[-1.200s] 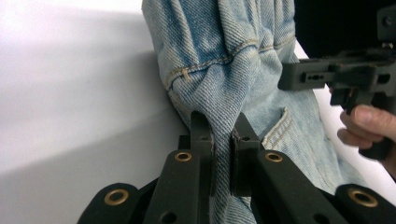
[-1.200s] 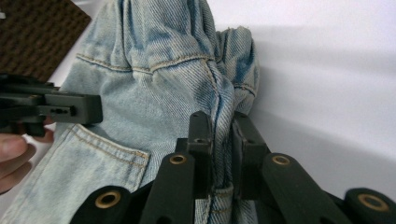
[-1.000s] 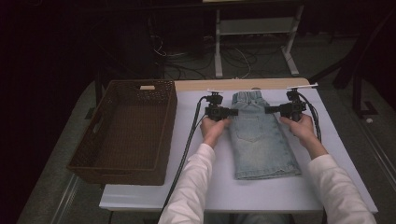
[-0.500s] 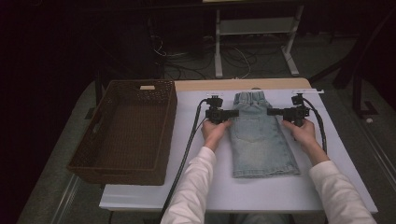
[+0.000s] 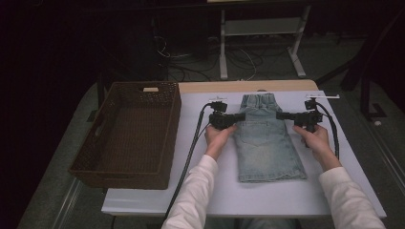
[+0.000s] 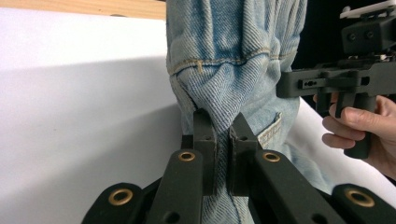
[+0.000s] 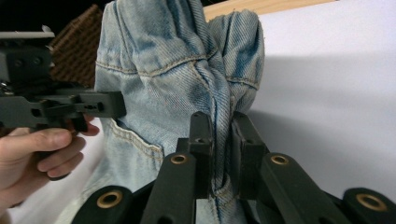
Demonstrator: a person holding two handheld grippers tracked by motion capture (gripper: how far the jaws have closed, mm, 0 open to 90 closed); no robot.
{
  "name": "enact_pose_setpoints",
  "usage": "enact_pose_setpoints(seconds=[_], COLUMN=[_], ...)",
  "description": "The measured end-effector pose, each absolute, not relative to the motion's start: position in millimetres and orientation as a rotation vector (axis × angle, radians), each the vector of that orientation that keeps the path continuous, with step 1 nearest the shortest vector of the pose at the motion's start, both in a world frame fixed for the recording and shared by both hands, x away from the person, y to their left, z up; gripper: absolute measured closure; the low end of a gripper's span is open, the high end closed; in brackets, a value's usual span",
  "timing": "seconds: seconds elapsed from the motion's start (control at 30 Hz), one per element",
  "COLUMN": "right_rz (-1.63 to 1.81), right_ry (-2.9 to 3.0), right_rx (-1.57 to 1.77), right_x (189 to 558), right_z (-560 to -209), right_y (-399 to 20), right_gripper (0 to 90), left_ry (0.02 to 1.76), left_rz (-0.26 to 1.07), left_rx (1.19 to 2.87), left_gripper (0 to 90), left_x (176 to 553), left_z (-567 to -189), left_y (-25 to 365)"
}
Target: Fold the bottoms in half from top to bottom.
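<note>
- Wicker basket (image 5: 126,133): on the left of the counter (image 5: 363,157), unchanged since a second ago; nothing visible inside.
- Left gripper (image 5: 237,116): at the left edge of the denim garment (image 5: 267,140), just below the waistband; jaws clenched on a pinched fold of denim, seen close in the left gripper view (image 6: 223,140). Hardly shifted over the last second.
- Denim garment: flat at the counter's middle, waistband far, hem near; back pocket facing up. Now gathered into ridges at both pinch points, side edges drawn slightly up off the counter.
- Right gripper (image 5: 282,115): at the garment's right edge, level with the left; jaws clenched on a side seam fold (image 7: 223,140). Slid a little rightward since a second ago, taking slack out of the waistband.
- Meaning, as a judgement: both sides secured and cloth tensioned, so garment ready to be lifted or folded, probably toward the basket.
</note>
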State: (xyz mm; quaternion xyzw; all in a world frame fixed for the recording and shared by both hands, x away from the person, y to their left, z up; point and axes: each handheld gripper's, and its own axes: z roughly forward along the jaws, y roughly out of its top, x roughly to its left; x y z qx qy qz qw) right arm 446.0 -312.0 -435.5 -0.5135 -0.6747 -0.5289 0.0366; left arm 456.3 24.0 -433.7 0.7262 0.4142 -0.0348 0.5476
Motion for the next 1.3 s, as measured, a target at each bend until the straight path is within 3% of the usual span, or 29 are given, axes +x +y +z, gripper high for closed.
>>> enact_pose_setpoints(seconds=[1.3], right_rz=[-1.643], right_ry=[-2.071], right_rx=[-1.500], right_x=[394], right_z=[-429], right_y=[-324], right_gripper=[79.5], left_ry=[0.855], left_rz=[-0.168], left_rx=[1.751], left_gripper=[85.6], left_x=[412], left_z=[-420], left_y=[25])
